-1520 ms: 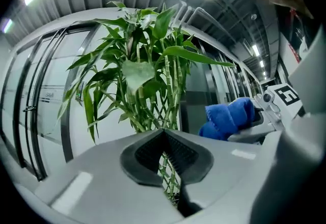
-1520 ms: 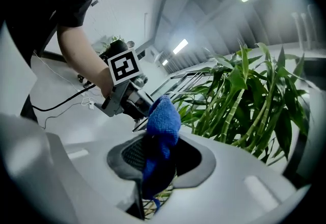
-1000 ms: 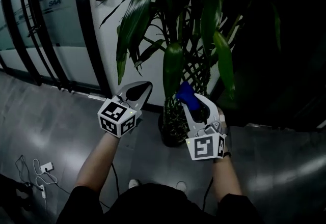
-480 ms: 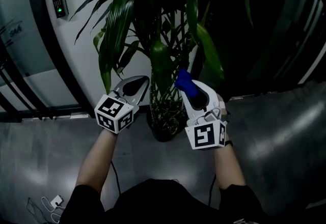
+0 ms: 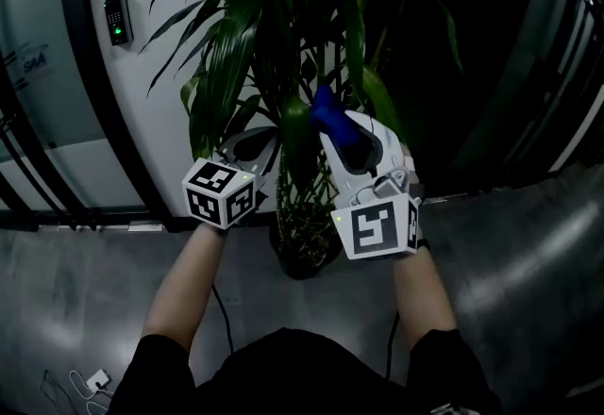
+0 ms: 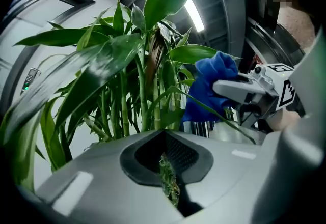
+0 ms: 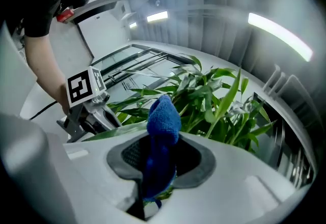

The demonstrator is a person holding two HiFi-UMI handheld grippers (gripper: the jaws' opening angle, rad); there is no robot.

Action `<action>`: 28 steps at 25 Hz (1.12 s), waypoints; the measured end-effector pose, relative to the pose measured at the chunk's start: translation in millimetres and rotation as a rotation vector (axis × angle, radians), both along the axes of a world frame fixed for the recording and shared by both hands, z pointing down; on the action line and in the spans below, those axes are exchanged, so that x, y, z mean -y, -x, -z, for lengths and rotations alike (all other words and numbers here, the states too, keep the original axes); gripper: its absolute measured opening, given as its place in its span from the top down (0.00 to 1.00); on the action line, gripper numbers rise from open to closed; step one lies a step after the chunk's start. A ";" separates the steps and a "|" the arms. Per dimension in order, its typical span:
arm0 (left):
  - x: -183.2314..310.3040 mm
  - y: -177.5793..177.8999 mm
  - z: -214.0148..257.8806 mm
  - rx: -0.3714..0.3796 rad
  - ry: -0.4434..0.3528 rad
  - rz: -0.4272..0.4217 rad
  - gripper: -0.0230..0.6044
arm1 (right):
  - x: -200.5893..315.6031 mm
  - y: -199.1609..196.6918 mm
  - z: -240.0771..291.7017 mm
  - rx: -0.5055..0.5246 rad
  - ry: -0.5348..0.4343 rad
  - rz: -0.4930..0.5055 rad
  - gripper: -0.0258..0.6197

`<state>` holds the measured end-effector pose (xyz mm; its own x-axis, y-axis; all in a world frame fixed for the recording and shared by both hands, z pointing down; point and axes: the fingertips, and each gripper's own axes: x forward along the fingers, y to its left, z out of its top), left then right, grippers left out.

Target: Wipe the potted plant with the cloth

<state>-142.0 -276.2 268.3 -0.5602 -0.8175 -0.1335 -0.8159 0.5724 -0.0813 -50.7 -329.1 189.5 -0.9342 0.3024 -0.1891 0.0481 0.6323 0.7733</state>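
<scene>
Potted plant [image 5: 226, 64] between left hand-held gripper [image 5: 270, 136] and right hand-held gripper [image 5: 332, 133]; cloth [image 5: 327, 113] in right jaws.

A small black wall-mounted access keypad [image 5: 117, 19] with a green light sits on a plain white wall [image 5: 156, 88]. Just left of it a broad black upright post [image 5: 83, 74] separates the wall from a frosted glass partition [image 5: 33, 74] with thinner dark bars. The glossy grey floor [image 5: 85, 281] carries pale reflections, and a thin white cable with a small white plug [image 5: 92, 380] lies at its lower left. Dark vertical slatted panels [image 5: 562, 55] fill the right side. Overhead, a long bright ceiling light strip [image 7: 279, 36] glows.
</scene>
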 end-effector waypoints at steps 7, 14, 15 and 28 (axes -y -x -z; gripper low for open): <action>14.0 8.4 2.2 -0.052 0.003 -0.026 0.95 | -25.6 25.4 9.3 -0.004 -0.156 -0.016 0.79; 29.0 -4.0 19.5 -0.082 -0.052 -0.104 0.95 | -37.0 36.5 -15.8 -0.034 -0.368 -0.043 0.79; 30.4 -5.4 20.5 -0.079 -0.052 -0.106 0.95 | -38.3 37.4 -19.0 -0.037 -0.393 -0.043 0.79; 32.5 -4.9 3.7 -0.133 -0.075 -0.096 0.95 | -40.2 24.0 -61.5 -0.097 -0.435 0.012 0.79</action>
